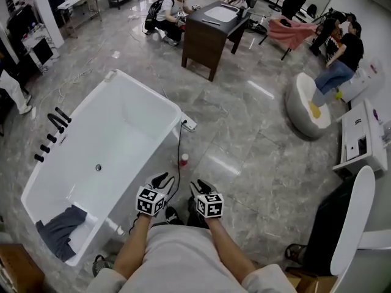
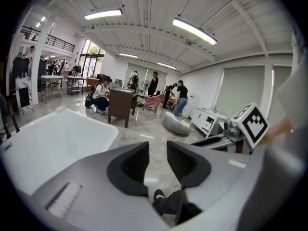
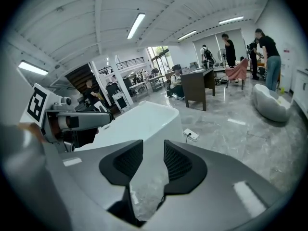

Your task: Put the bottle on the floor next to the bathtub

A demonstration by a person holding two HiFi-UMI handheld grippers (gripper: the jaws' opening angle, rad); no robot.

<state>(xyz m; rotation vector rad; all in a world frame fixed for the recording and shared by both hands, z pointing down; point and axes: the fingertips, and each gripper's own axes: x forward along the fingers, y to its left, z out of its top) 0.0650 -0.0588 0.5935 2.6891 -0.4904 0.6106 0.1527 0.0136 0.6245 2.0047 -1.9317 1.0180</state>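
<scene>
Bottle (image 1: 184, 159) on veined floor (image 1: 256, 145) beside glossy bathtub (image 1: 146, 91).

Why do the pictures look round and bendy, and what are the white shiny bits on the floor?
Left and right gripper views: a wide-angle lens curves the long ceiling tube lights and leaves black corners. Head view: the polished grey marble floor shows white glare streaks.
</scene>
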